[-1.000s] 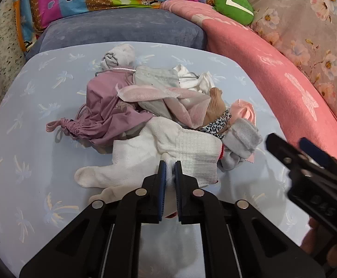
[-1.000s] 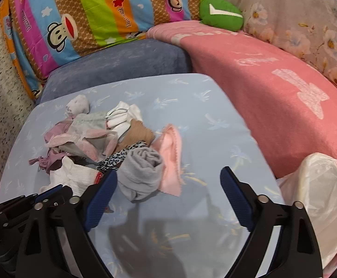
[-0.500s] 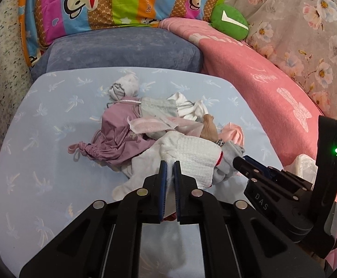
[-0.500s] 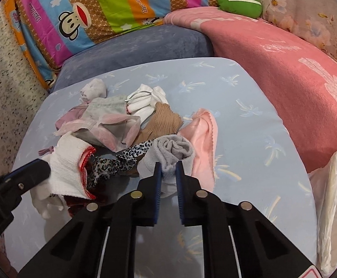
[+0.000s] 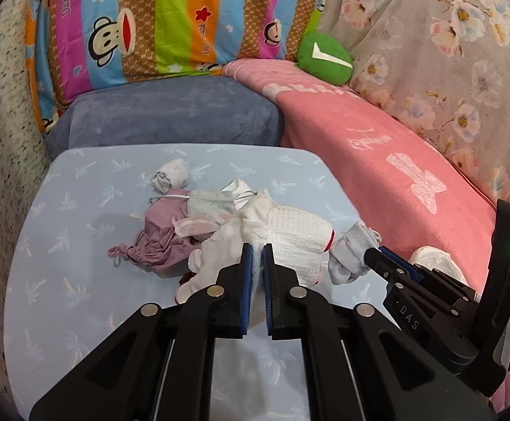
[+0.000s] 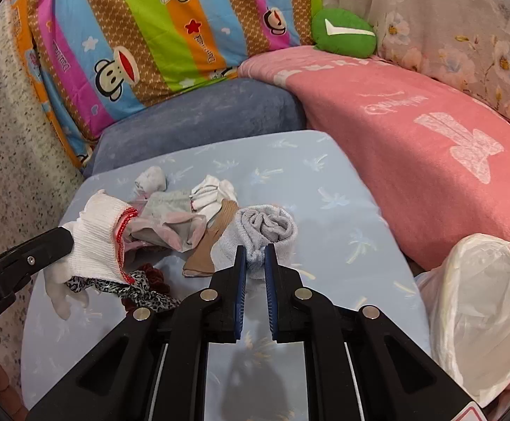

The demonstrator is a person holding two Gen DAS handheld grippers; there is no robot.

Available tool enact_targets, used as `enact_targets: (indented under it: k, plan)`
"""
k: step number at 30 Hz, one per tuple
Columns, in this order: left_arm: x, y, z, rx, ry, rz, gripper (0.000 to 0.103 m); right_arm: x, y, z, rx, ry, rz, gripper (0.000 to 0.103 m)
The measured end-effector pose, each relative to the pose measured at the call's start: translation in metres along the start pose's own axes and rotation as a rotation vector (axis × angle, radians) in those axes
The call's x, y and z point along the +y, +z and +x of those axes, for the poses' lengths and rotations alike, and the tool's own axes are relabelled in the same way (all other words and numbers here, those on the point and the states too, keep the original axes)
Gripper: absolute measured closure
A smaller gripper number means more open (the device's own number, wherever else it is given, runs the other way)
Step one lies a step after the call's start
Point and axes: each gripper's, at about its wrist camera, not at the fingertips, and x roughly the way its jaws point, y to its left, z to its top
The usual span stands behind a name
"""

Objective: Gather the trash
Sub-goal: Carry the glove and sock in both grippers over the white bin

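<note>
Looking along the left wrist view:
Left gripper (image 5: 257, 256): clenched on a white knit glove (image 5: 290, 235), lifted off the pile.
Pile of clothes (image 5: 170, 231): mid-cushion on the pale blue cushion (image 5: 79, 301), toward its far edge.
Right gripper (image 5: 374, 251): at the cushion's right edge, pinching a grey sock (image 5: 351, 252).

Right wrist view:
Right gripper (image 6: 255, 256): jaws just closed, clamped on the grey sock (image 6: 265, 226).
White glove (image 6: 97, 242): held at the left edge.
White plastic bag (image 6: 479, 315): beside the cushion's right edge.
</note>
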Motion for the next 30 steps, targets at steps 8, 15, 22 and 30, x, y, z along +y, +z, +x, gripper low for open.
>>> enact_targets:
  k: [8, 15, 22, 30]
  plan:
    - [-0.023, 0.001, -0.014, -0.012, -0.065, 0.028, 0.096, -0.021, -0.005, -0.041, -0.047, 0.006, 0.034, 0.092]
    - [-0.035, -0.02, -0.002, 0.047, -0.085, 0.036, 0.095, -0.037, -0.026, -0.056, -0.037, 0.001, 0.052, 0.092]
    - [-0.036, -0.032, 0.0, 0.076, -0.07, 0.026, 0.096, -0.048, -0.04, -0.069, -0.038, -0.003, 0.058, 0.092]
    - [-0.071, -0.03, -0.003, 0.062, -0.089, 0.092, 0.097, -0.069, -0.044, -0.086, -0.069, -0.027, 0.089, 0.092]
